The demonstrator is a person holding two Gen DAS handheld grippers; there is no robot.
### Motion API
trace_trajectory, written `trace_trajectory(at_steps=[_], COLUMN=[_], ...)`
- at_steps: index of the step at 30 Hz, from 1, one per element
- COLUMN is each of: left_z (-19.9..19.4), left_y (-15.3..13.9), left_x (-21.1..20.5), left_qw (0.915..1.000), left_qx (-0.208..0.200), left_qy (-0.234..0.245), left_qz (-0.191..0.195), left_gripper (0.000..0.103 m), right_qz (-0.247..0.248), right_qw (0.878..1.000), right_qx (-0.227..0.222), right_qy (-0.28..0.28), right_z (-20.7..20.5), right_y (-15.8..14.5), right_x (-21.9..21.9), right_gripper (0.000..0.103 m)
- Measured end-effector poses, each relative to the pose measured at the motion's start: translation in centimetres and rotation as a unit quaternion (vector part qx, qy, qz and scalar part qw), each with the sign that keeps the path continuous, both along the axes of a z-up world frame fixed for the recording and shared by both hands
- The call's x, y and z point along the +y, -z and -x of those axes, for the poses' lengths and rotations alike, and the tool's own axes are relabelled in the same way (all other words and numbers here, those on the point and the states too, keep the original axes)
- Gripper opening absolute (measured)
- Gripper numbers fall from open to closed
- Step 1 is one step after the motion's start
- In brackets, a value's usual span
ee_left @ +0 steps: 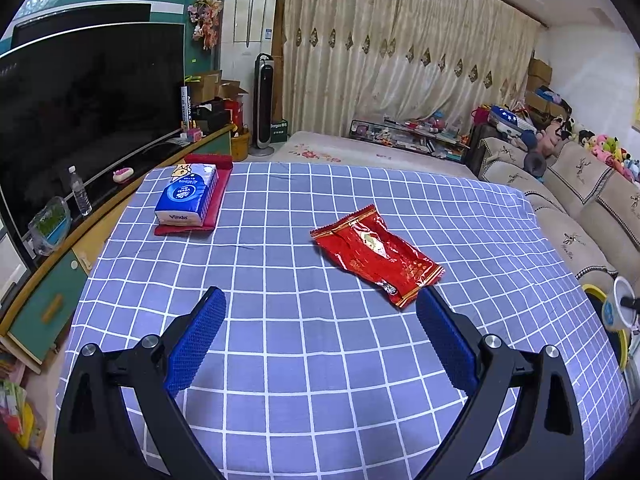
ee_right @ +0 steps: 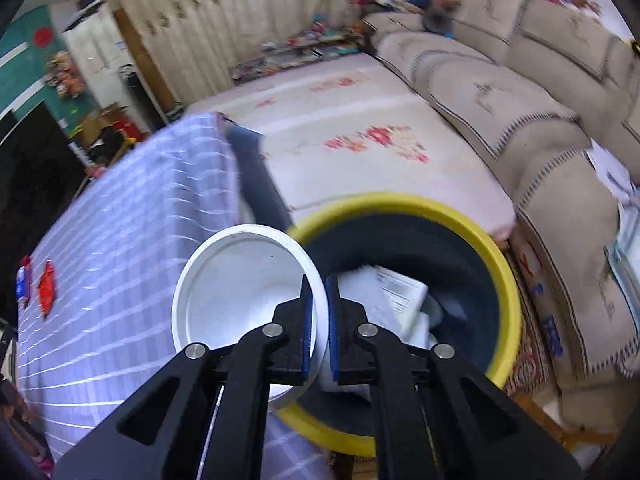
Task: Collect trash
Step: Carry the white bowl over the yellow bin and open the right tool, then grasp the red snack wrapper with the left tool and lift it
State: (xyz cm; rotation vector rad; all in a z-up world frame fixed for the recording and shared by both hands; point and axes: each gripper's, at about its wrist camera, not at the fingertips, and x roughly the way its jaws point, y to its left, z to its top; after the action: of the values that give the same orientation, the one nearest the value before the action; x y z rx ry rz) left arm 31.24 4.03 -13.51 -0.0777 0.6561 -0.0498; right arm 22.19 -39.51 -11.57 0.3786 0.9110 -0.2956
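Note:
A crumpled red snack wrapper lies on the blue checked tablecloth, just beyond my left gripper, whose jaws stand open and empty above the cloth. My right gripper is shut on the rim of a white paper cup, one pad inside and one outside. The cup hangs tilted at the near edge of a yellow-rimmed bin that holds white paper scraps. In the left wrist view the cup and bin show at the far right. The wrapper appears small at the left.
A blue tissue pack rests on a red cloth at the table's far left. A TV unit with a water bottle runs along the left. A beige sofa and a floral mat lie beyond the bin.

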Motion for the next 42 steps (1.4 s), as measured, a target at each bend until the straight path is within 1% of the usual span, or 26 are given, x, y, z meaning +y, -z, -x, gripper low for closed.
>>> trace_trajectory(at_steps=[3, 4, 6, 8, 11, 13, 16, 19, 22, 25, 32, 37, 40, 42], left_z=[-0.1, -0.2, -0.4, -0.7, -1.2, -1.4, -2.0, -3.0, -4.2, -5.8, -9.5, -12.0, -13.9, -14.8], left_y=[0.2, 0.3, 0.5, 0.8, 1.2, 1.1, 0.8, 0.7, 0.8, 1.1, 3.5, 4.3, 4.5, 4.7], left_x=[-0.1, -0.2, -0.4, -0.8, -1.6, -2.3, -3.5, -4.8, -6.3, -7.1, -8.5, -8.7, -8.4, -7.9], left_qw=[1.0, 1.0, 0.9999, 0.9998, 0.9992, 0.9988, 0.9981, 0.9971, 0.9968, 0.9964, 0.9918, 0.9894, 0.9858, 0.9804], left_qx=[0.002, 0.003, 0.006, 0.015, 0.033, 0.038, 0.048, 0.06, 0.067, 0.08, 0.125, 0.131, 0.137, 0.149], left_qy=[0.001, 0.002, 0.004, 0.01, 0.024, 0.028, 0.039, 0.046, 0.04, 0.027, -0.021, -0.063, -0.097, -0.128], left_qz=[-0.004, -0.005, -0.007, -0.006, -0.002, -0.006, -0.007, -0.005, -0.015, -0.007, 0.015, 0.011, 0.012, 0.013], left_gripper=[0.095, 0.095, 0.095, 0.095, 0.095, 0.095, 0.098, 0.098, 0.098, 0.098, 0.098, 0.098, 0.098, 0.098], right_qz=[0.001, 0.002, 0.003, 0.007, 0.005, 0.015, 0.029, 0.033, 0.036, 0.037, 0.029, 0.026, 0.024, 0.023], right_qw=[1.0, 0.999, 0.999, 0.999, 0.999, 1.0, 0.999, 0.999, 0.999, 0.999, 0.998, 0.997, 0.997, 0.997], right_qx=[0.026, 0.034, 0.03, 0.023, 0.011, 0.005, -0.004, -0.019, -0.032, -0.04, -0.053, -0.058, -0.061, -0.065], right_qy=[0.011, 0.013, 0.029, 0.034, 0.031, 0.026, 0.018, 0.013, 0.006, -0.003, -0.026, -0.042, -0.047, -0.046], right_z=[0.0, 0.1, 0.1, 0.2, 0.4, 0.4, 0.4, 0.6, 0.9, 1.1, 0.8, 0.4, 0.2, 0.3], right_y=[2.0, 2.5, 3.1, 3.1, 2.7, 2.2, 1.5, 0.7, 0.3, 0.0, 0.3, 0.7, 0.8, 0.7], right_x=[-0.9, -1.2, -1.7, -1.5, -1.2, -0.8, -0.3, -0.1, -0.1, 0.0, 0.4, 0.8, 0.7, 0.5], right_gripper=[0.012, 0.025, 0.042, 0.041, 0.047, 0.052, 0.053, 0.053, 0.057, 0.057, 0.057, 0.057, 0.057, 0.058])
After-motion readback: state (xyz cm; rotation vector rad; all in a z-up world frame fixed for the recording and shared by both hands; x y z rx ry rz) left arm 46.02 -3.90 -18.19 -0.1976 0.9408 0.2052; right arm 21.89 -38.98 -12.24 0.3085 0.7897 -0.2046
